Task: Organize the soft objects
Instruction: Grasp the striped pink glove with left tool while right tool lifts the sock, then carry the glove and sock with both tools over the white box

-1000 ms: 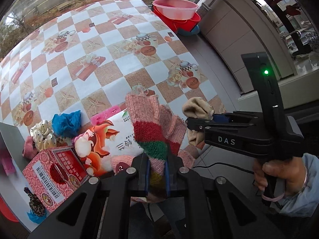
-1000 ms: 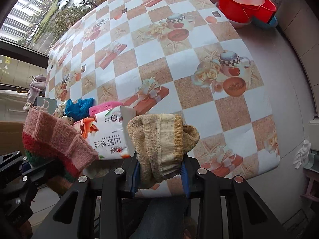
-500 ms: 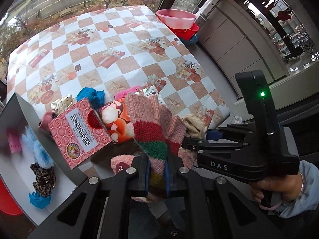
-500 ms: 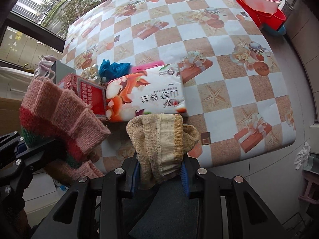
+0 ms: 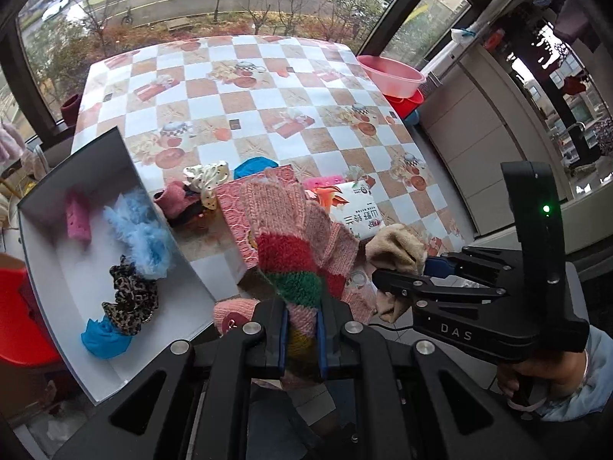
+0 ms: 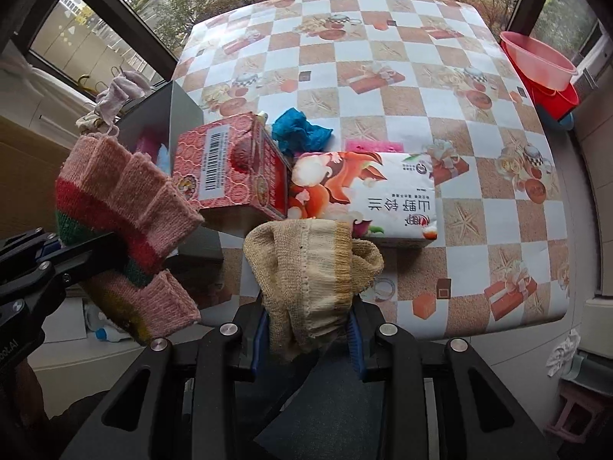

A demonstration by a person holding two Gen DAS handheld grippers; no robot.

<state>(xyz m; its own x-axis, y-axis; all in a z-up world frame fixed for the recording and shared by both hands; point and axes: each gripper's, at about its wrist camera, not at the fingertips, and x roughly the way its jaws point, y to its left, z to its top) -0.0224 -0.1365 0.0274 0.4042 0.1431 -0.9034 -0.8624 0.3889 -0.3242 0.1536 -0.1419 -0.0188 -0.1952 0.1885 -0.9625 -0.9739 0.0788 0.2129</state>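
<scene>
Mid-carry: my left gripper [image 5: 300,331] clenches the pink-red-green striped knit glove [image 5: 297,241], my right gripper [image 6: 308,339] the beige knit sock [image 6: 310,272], both above the table's near edge. Next: swing left, drop into the white open box [image 5: 72,268].

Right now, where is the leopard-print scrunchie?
In the left wrist view, the leopard-print scrunchie lies inside the white box at left, between the fluffy blue scrunchie and a blue cloth.

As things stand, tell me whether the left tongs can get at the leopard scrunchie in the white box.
Probably not yet: the left tongs are shut on the striped knit glove. The leopard scrunchie lies uncovered in the open white box.
</scene>
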